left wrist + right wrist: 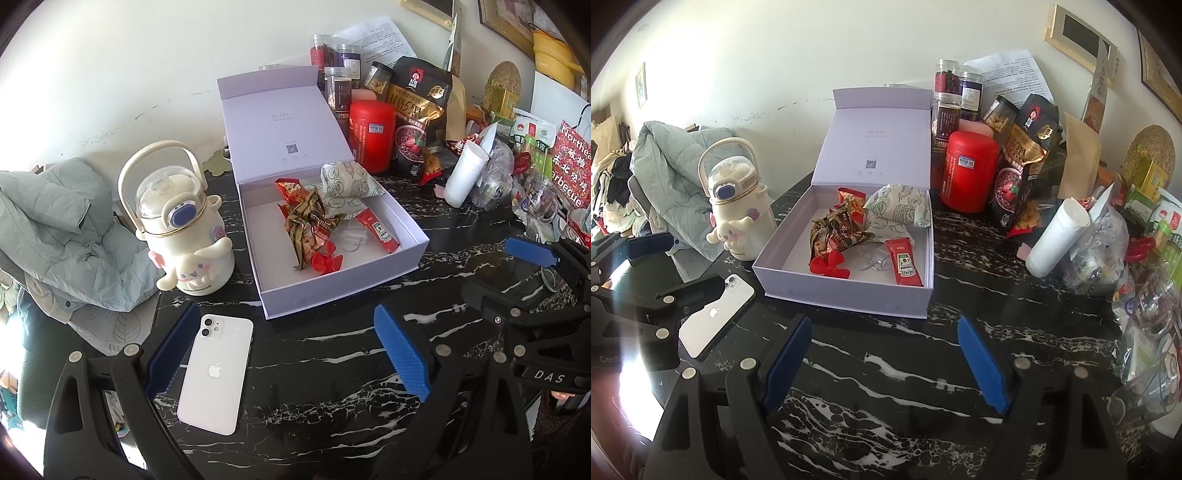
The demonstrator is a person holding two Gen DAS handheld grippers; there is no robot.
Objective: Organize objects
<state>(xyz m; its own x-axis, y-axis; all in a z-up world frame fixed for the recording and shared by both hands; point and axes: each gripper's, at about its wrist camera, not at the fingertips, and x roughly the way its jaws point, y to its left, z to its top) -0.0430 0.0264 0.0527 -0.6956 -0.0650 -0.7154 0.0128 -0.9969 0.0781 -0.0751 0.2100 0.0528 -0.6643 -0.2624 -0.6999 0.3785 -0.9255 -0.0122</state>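
An open lavender box sits on the black marble table with its lid up. In it lie a red ketchup packet, a red bow, crumpled snack wrappers and a printed pouch. A white phone lies face down in front of the box. My left gripper is open, with the phone next to its left finger. My right gripper is open and empty over bare table.
A cream cartoon bottle stands left of the box, beside a grey jacket. A red canister, jars, a black snack bag and a white roll crowd the back right.
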